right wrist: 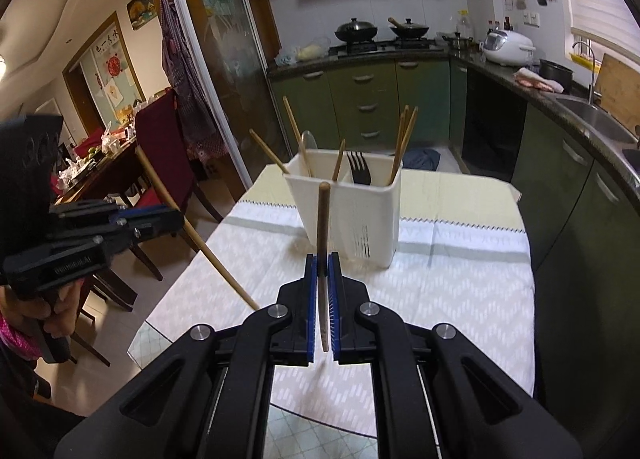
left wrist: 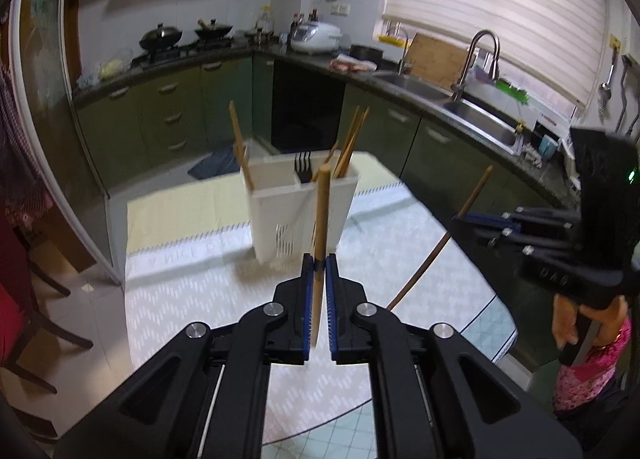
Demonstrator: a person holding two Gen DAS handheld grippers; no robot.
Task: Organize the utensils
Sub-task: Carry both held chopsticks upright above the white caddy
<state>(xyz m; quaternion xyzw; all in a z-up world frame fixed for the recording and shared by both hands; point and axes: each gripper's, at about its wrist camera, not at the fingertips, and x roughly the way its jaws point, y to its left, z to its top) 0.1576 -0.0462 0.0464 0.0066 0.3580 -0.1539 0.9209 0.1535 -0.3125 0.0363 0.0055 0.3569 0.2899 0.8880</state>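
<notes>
A white utensil holder (left wrist: 304,211) (right wrist: 352,211) stands on the table and holds several wooden chopsticks and a black fork (left wrist: 303,169) (right wrist: 359,169). My left gripper (left wrist: 319,265) is shut on a wooden chopstick (left wrist: 321,219), held upright in front of the holder. It also shows in the right wrist view (right wrist: 178,219), at the left, with its chopstick (right wrist: 216,259) slanting. My right gripper (right wrist: 322,263) is shut on a second, darker chopstick (right wrist: 322,227), upright before the holder. It shows in the left wrist view (left wrist: 454,221) at the right with its chopstick (left wrist: 432,259).
The table carries a pale patterned cloth (right wrist: 440,279) over a glass top. Green kitchen cabinets (left wrist: 440,147), a counter with a sink (left wrist: 480,127) and a stove with woks (right wrist: 356,31) lie behind. Dark chairs (right wrist: 160,147) stand at the left.
</notes>
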